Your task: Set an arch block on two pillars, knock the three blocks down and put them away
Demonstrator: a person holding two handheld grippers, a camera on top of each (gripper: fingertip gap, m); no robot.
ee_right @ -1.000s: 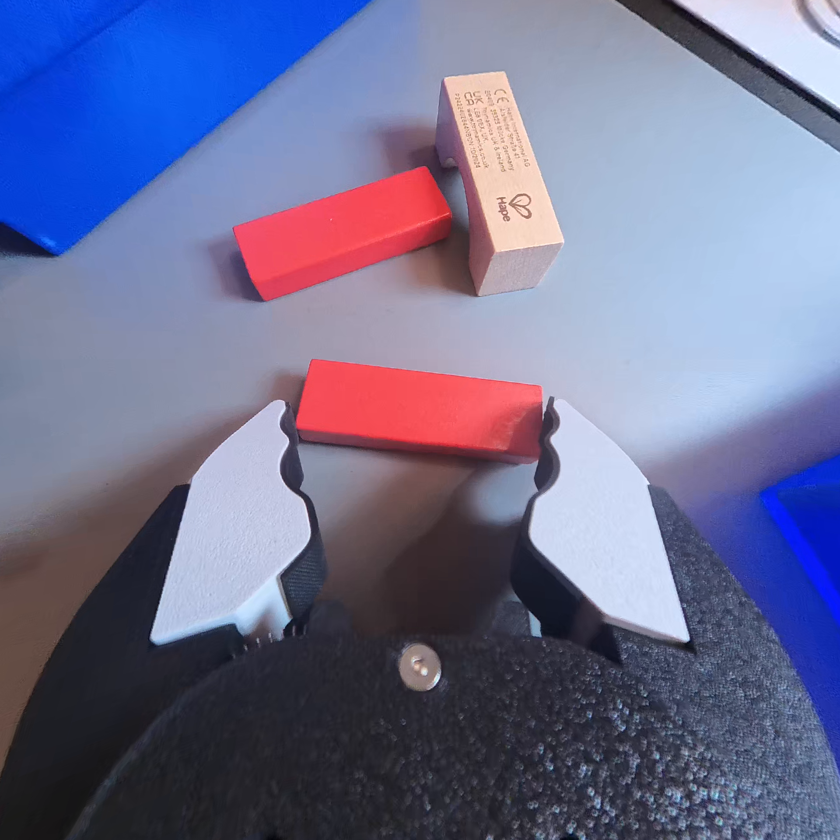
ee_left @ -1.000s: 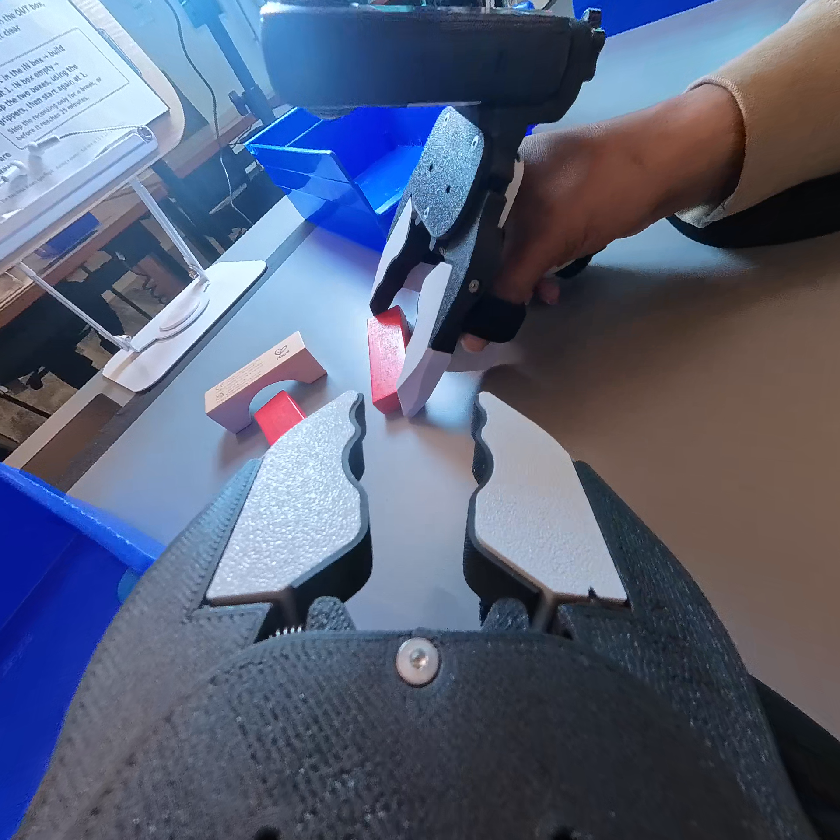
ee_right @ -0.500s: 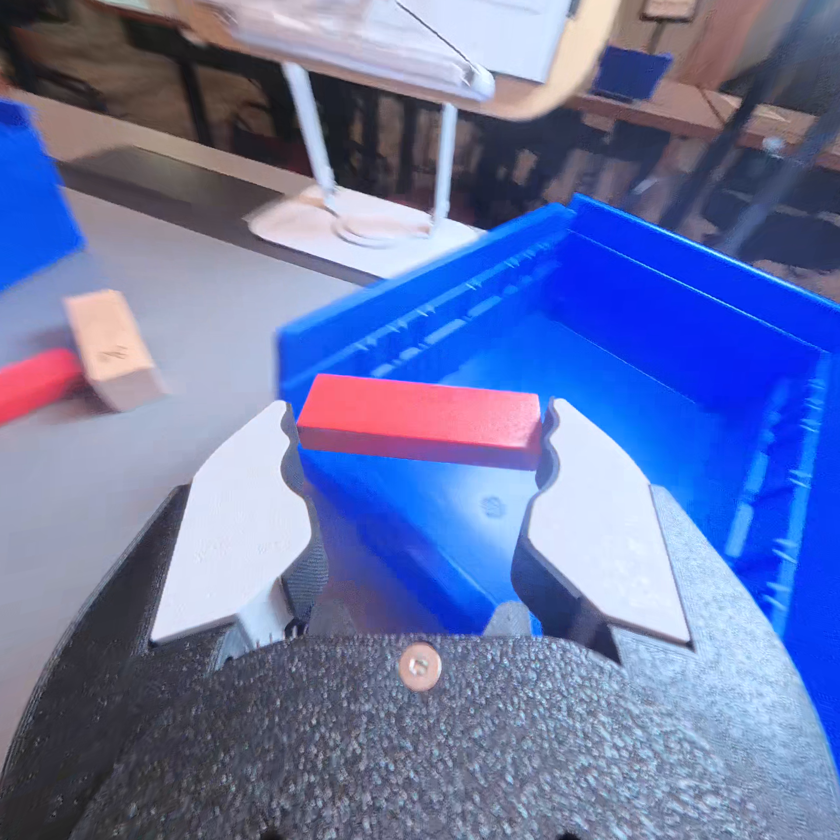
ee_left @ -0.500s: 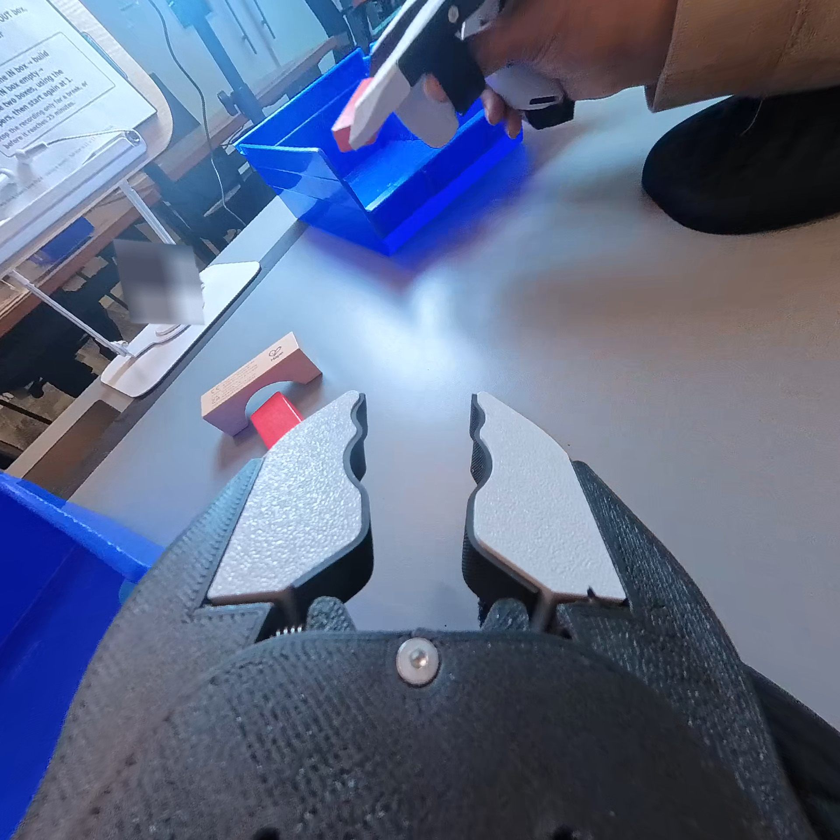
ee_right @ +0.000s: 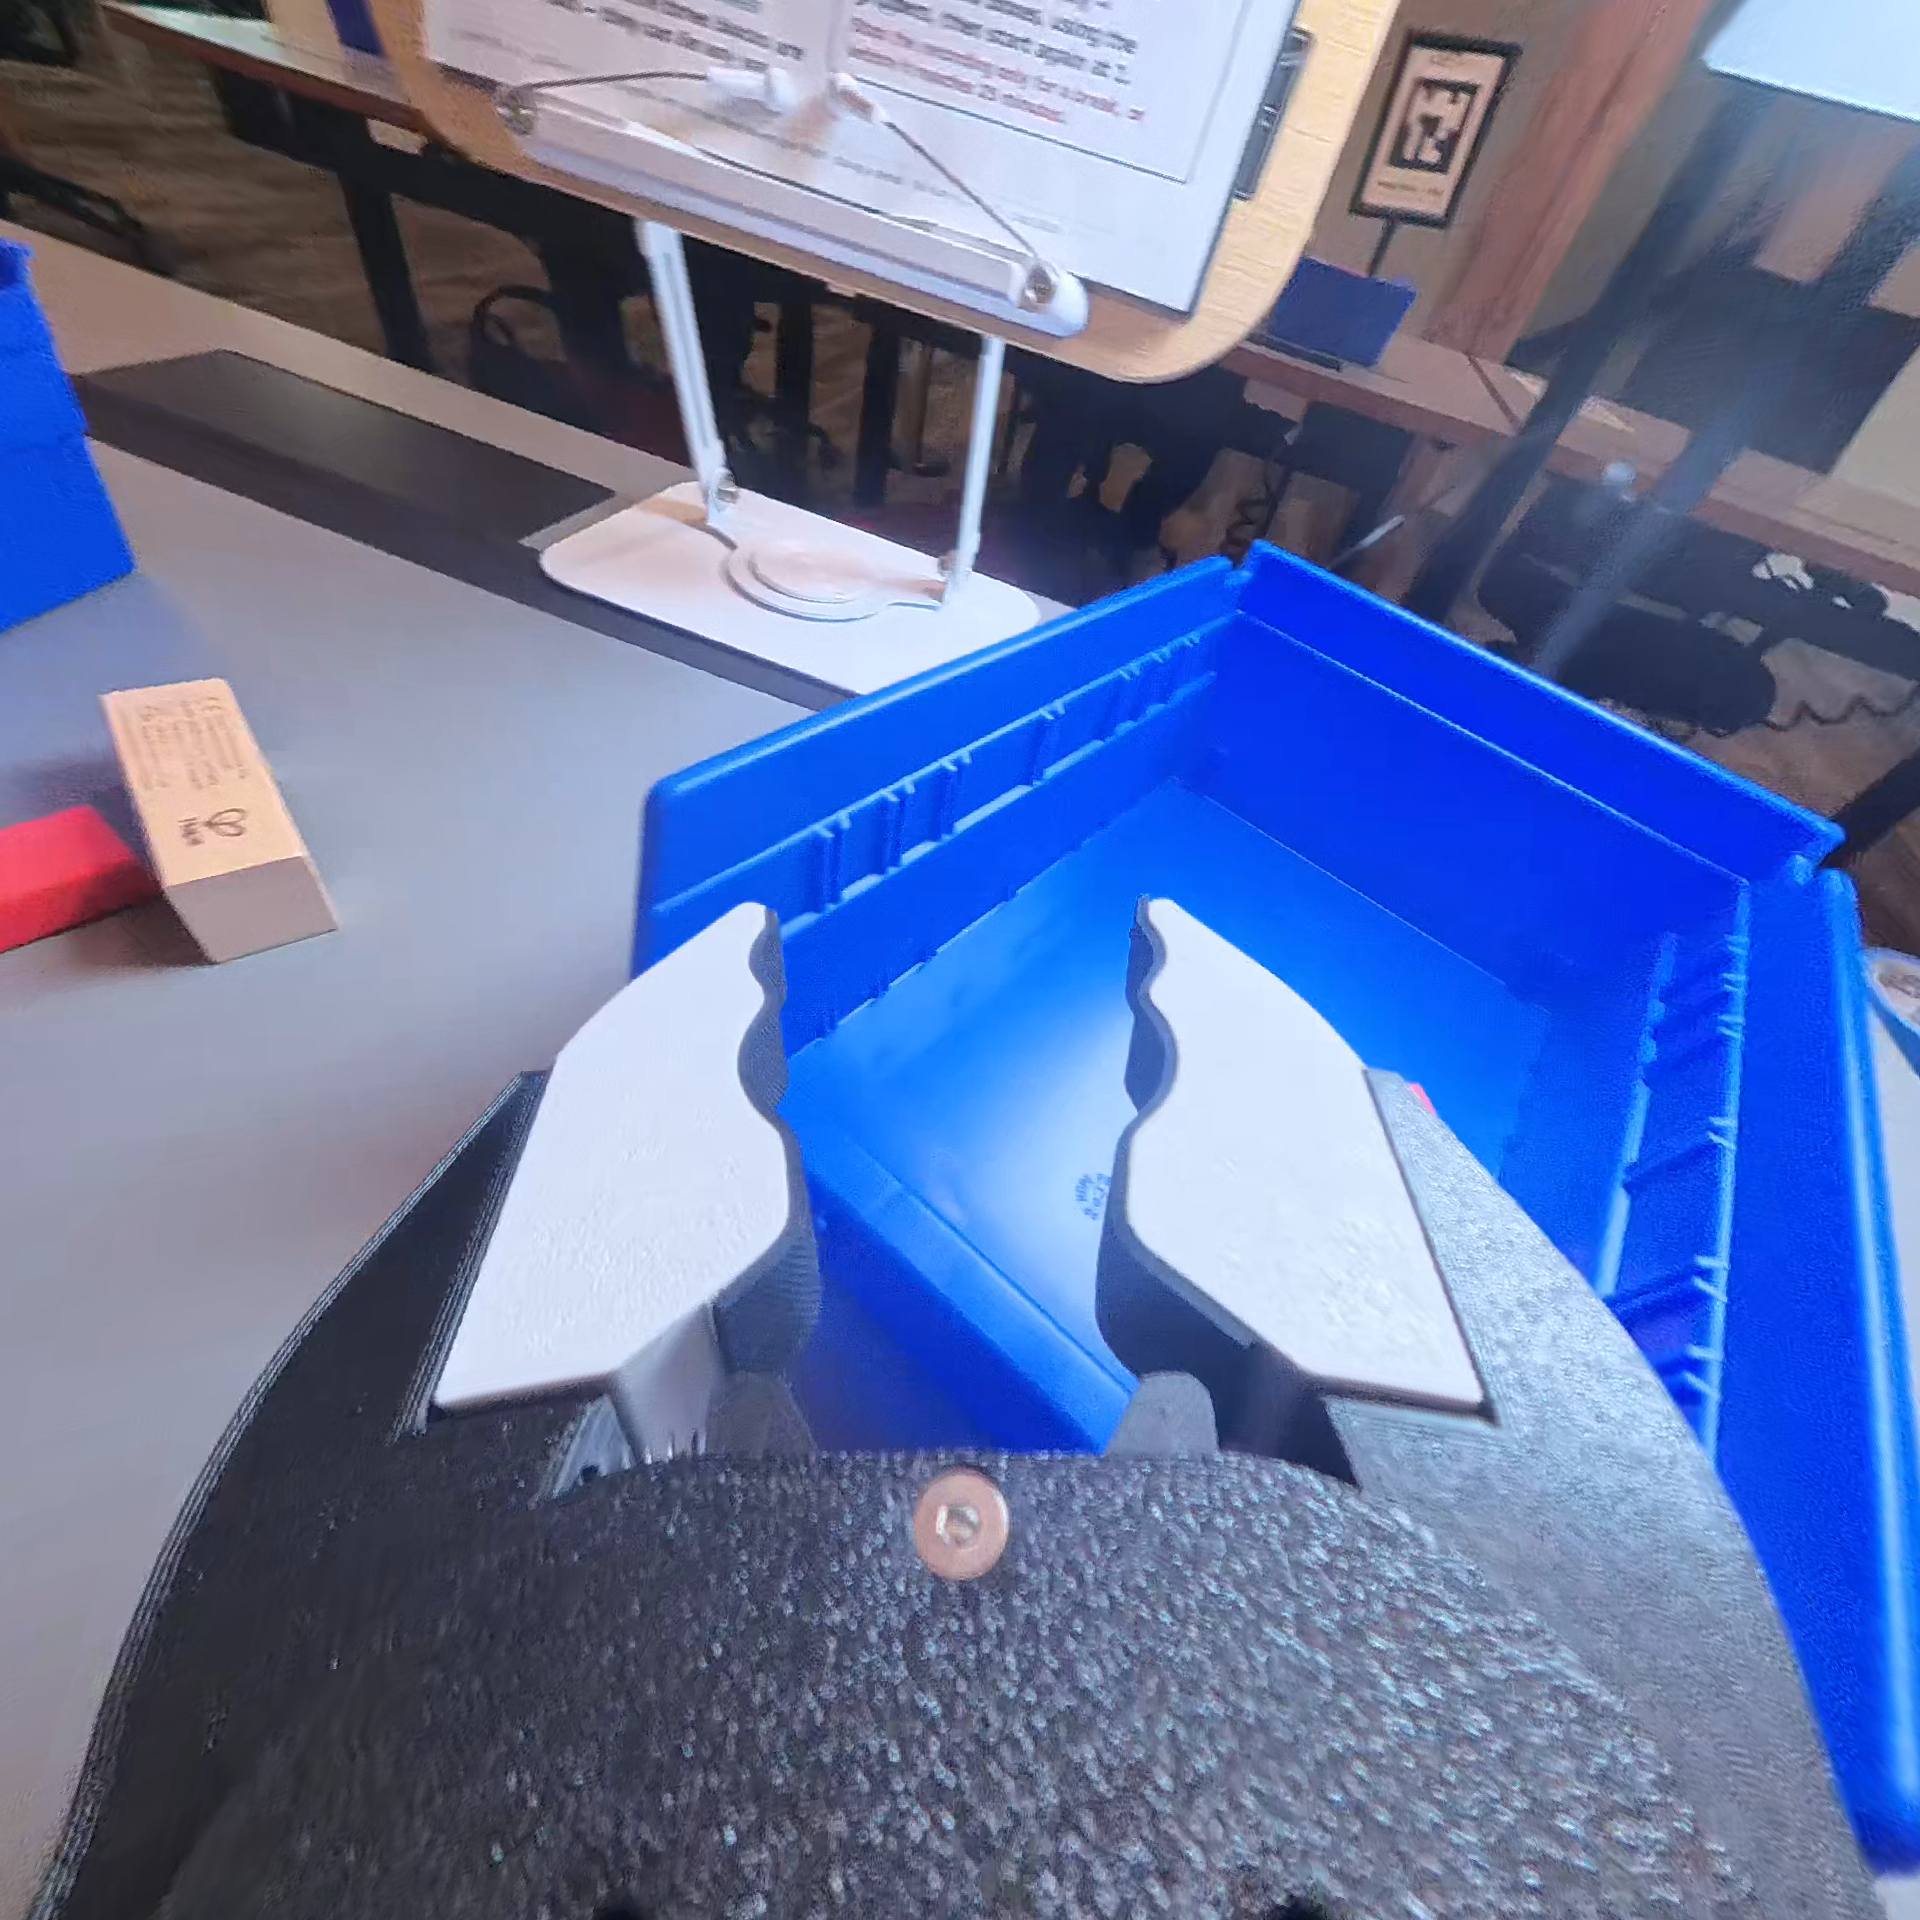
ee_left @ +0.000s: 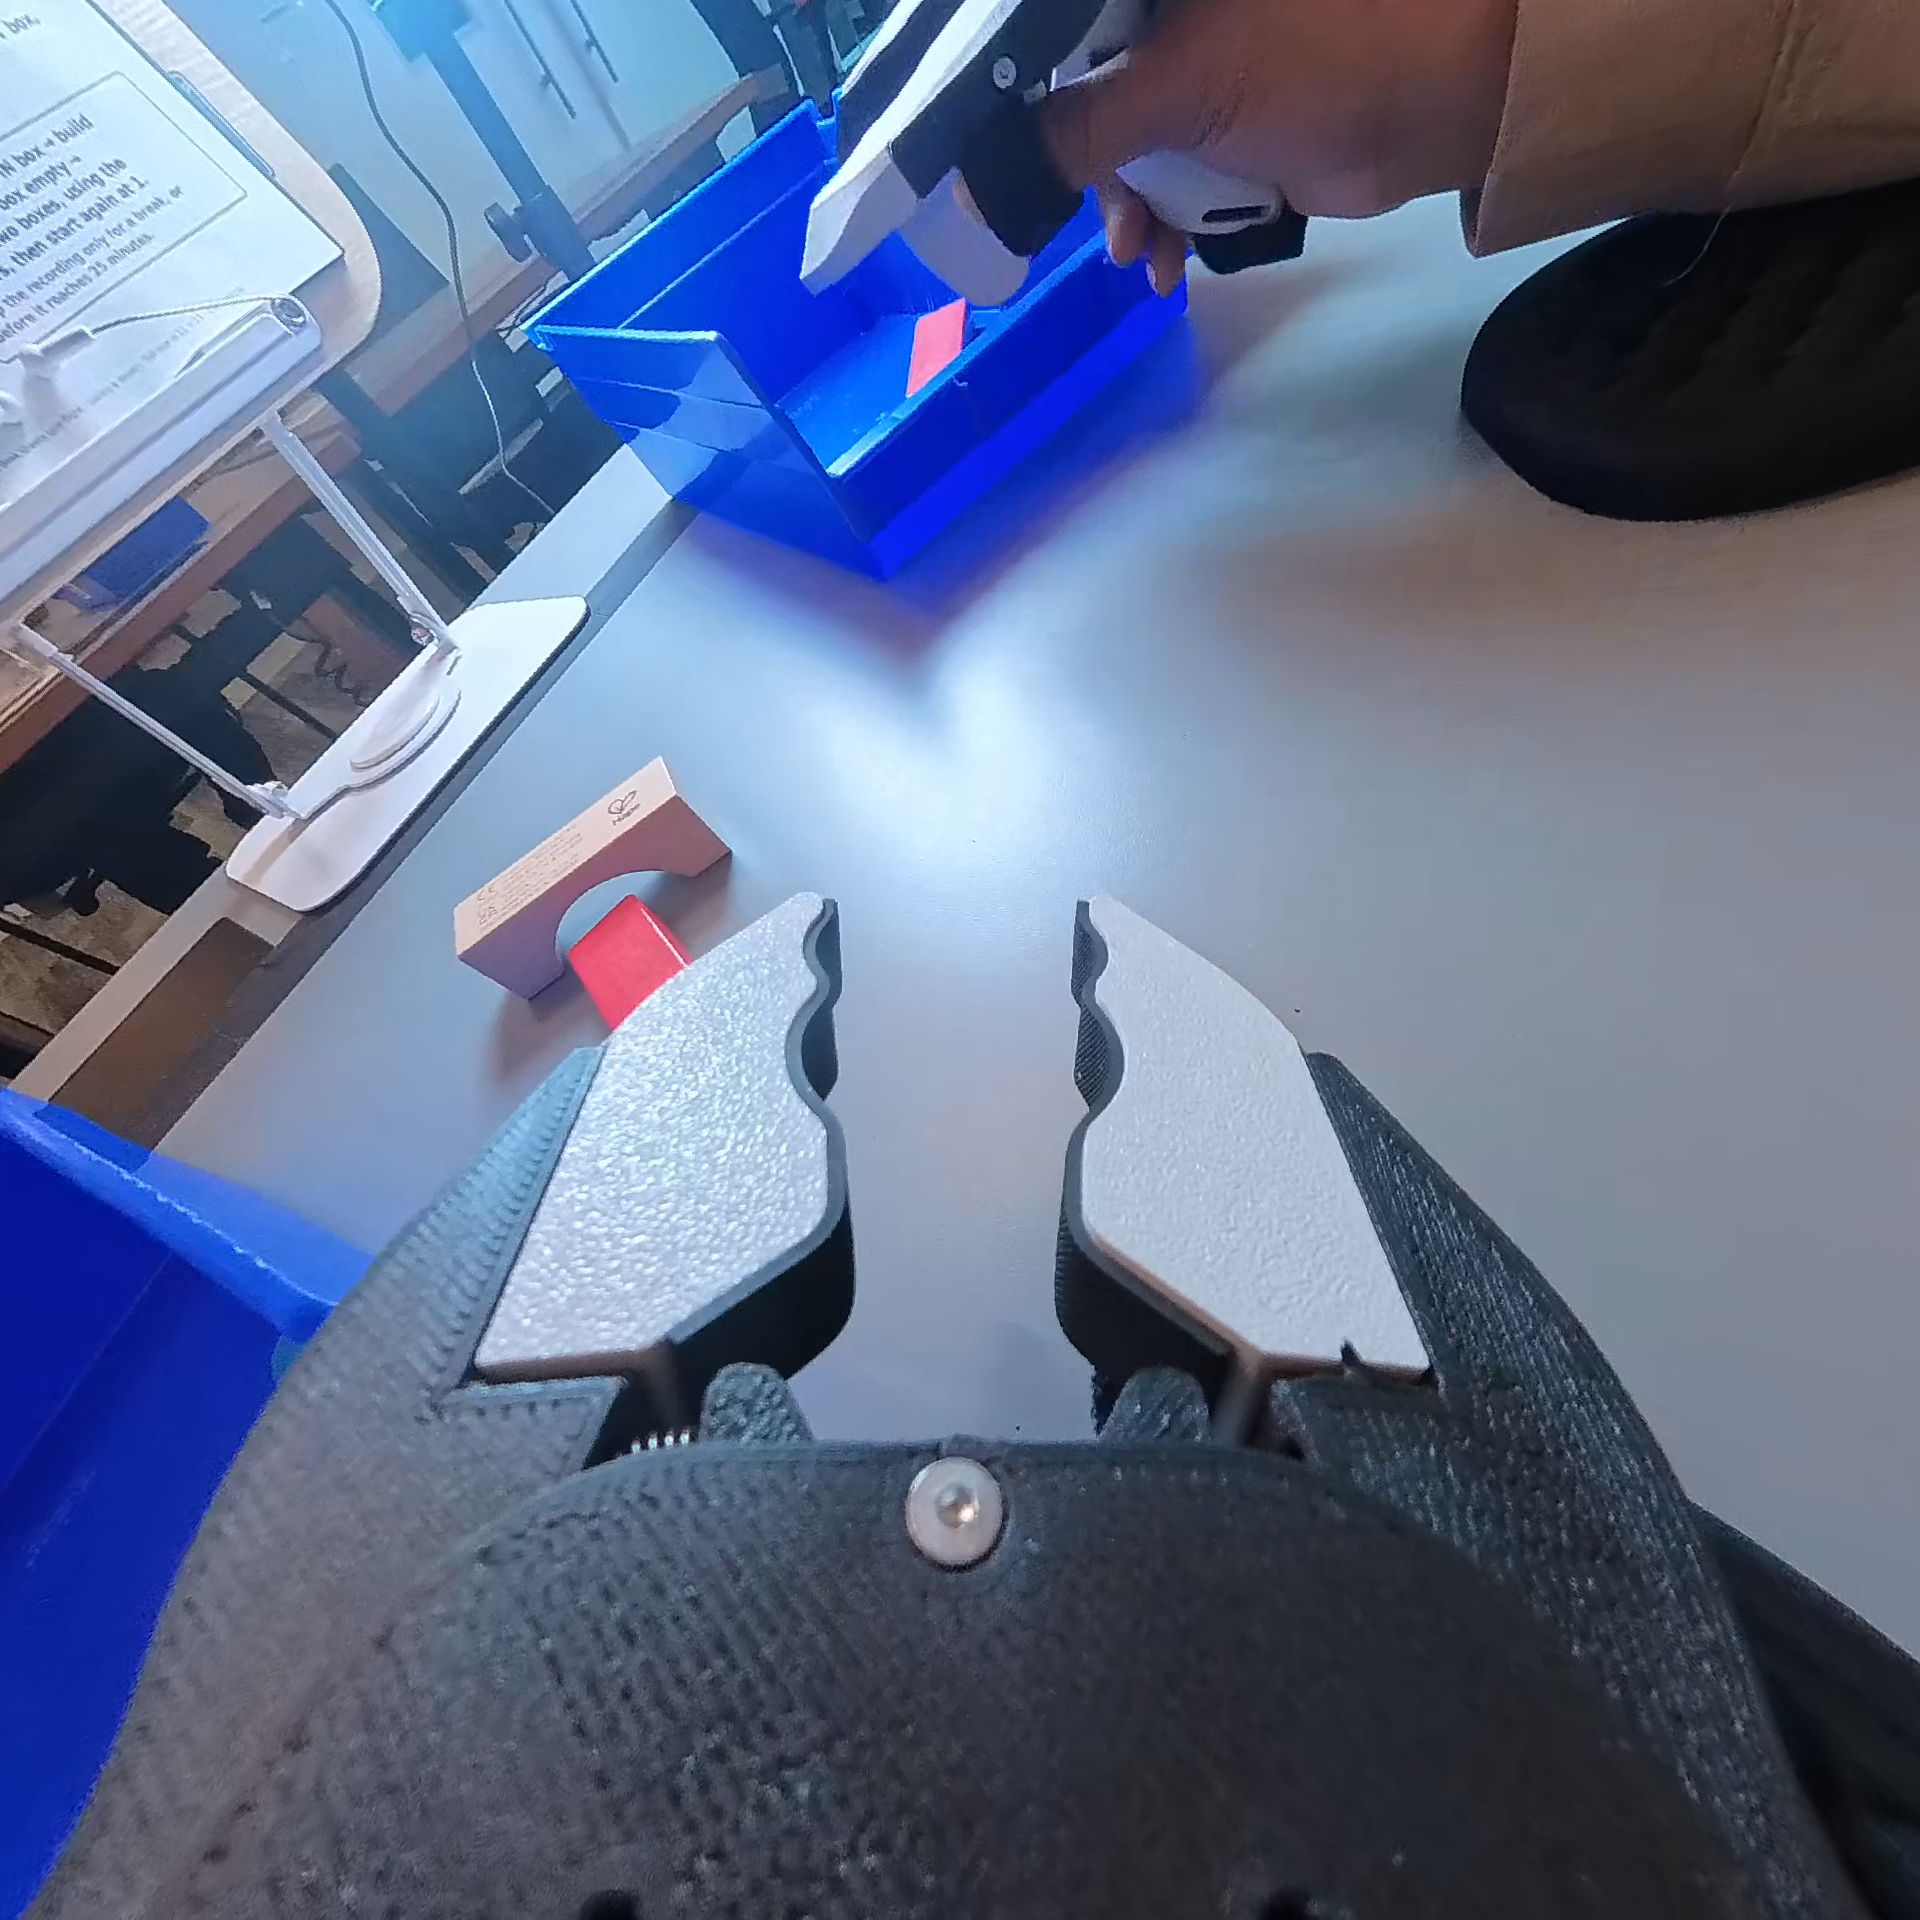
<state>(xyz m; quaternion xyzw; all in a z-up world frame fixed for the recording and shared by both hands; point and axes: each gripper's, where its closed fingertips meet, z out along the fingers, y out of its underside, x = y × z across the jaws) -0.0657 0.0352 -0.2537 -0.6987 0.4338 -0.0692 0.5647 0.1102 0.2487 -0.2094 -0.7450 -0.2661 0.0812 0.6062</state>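
Note:
The wooden arch block (ee_left: pixel 582 873) lies flat on the grey table, with a red pillar block (ee_left: pixel 623 961) lying against its opening. Both also show in the right wrist view: the arch (ee_right: pixel 208 810) and the red block (ee_right: pixel 52 878). My left gripper (ee_left: pixel 951 914) is open and empty, low over the table just right of them. My right gripper (ee_right: pixel 956 914) is open and empty over the far blue bin (ee_right: pixel 1455 665). It also shows in the left wrist view (ee_left: pixel 904 275). The other red block (ee_left: pixel 935 348) lies inside that bin, mostly hidden behind my right finger in the right wrist view.
A white document stand (ee_left: pixel 405 717) stands at the table's far edge, left of the bin. A second blue bin (ee_left: pixel 114 1351) sits close on my left. A person's hand and tan sleeve (ee_left: pixel 1558 94) hold the right gripper. Left tips to right tips: about 30 cm. The red pillar block (ee_left: pixel 623 961) lies some 12 cm from my left tips, 25 cm from my right tips. The left tips stand about 15 cm off the arch (ee_right: pixel 208 810). My left wrist view (ee_left: pixel 603 825) looks at it from another angle.
The right gripper carried the red block from the table to the far bin and opened; the block now lies in the bin. The left gripper has stayed in place, open.

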